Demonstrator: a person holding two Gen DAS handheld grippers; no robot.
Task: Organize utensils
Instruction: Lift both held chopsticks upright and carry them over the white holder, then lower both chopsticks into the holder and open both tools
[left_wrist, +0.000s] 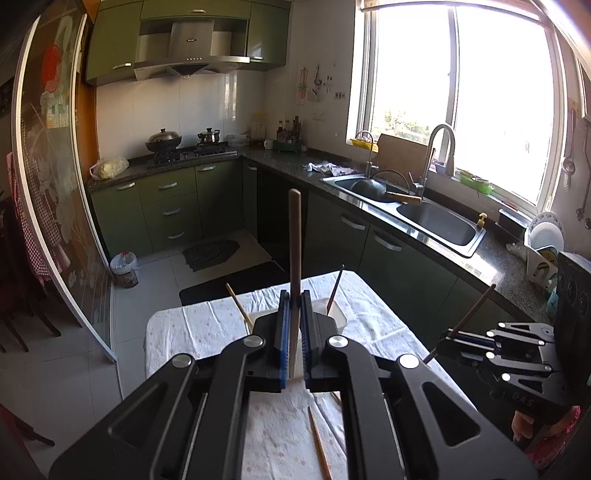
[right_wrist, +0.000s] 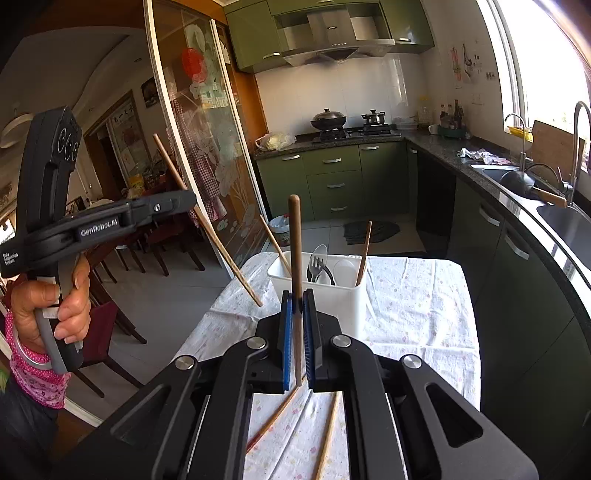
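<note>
My left gripper (left_wrist: 294, 300) is shut on a light wooden chopstick (left_wrist: 294, 236) that stands upright between its blue pads. My right gripper (right_wrist: 297, 300) is shut on a darker chopstick (right_wrist: 294, 251), also upright. Each shows in the other's view: the left gripper (right_wrist: 189, 202) holds its chopstick (right_wrist: 218, 240) slanted, and the right gripper (left_wrist: 447, 339) holds its chopstick (left_wrist: 476, 308) slanted too. Both hang above the table. A white utensil holder (right_wrist: 343, 306) stands at the far end with a spoon (right_wrist: 319, 254), a fork (right_wrist: 314, 269) and two chopsticks. Loose chopsticks (right_wrist: 274, 421) lie on the cloth below.
The table wears a white floral cloth (right_wrist: 417, 306). A dark counter with a double sink (left_wrist: 436, 221) runs along the right under the window. A glass sliding door (right_wrist: 207, 122) stands on the left. A person's hand (right_wrist: 51, 306) grips the left handle.
</note>
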